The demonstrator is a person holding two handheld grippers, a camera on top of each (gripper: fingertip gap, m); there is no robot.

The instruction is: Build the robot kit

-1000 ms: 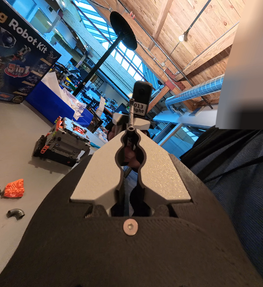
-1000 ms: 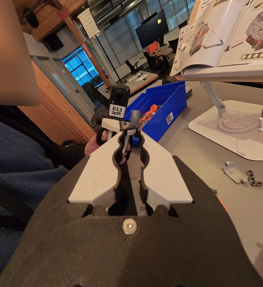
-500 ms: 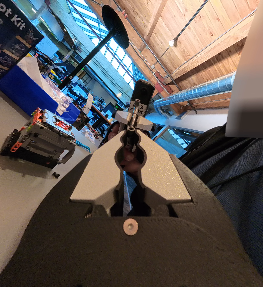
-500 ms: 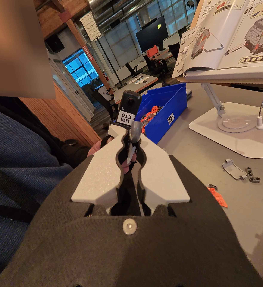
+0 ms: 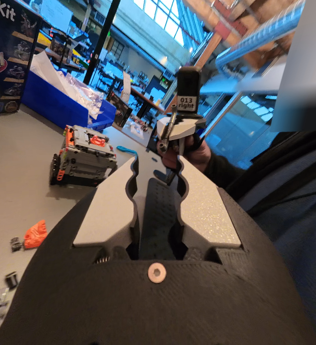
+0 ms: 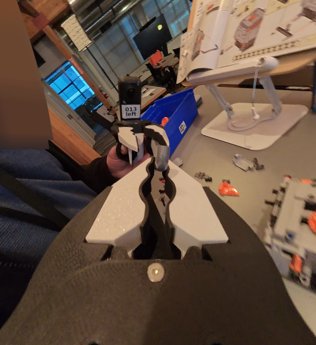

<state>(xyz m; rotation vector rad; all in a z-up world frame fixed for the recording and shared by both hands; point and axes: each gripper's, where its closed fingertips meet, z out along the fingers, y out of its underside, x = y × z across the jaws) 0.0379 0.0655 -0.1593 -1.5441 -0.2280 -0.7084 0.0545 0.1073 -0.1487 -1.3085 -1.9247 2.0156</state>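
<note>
Two claws faced each other above the bench [image 6: 218, 164], each held by a hand. The left claw [image 5: 157, 162] stood with its jaws spread and nothing between them; in the right wrist view it [image 6: 144, 141] showed the same gap. The right claw [image 6: 158, 164] was closed on a grey elbow piece [image 6: 161, 157] pinched at its tips, with a thin grey rod [image 5: 169, 124] seen from the left wrist view running up from that grip. The elbow piece hung in the air between the two claws, just beside the left claw's fingers, and whether it touched them could not be told.

A grey and orange block model [image 5: 86, 155] sat on the bench, well apart from both claws. An orange part [image 5: 35, 234] and several small dark pieces [image 6: 203, 175] lay loose near it. A blue bin [image 6: 174, 115] stood behind the left claw, and an open instruction booklet [image 6: 246, 31] rested on a white stand [image 6: 256, 127]. A printed box [image 5: 5, 61] stood at the far edge.

The model appeared part-built, with loose parts not yet fitted.
</note>
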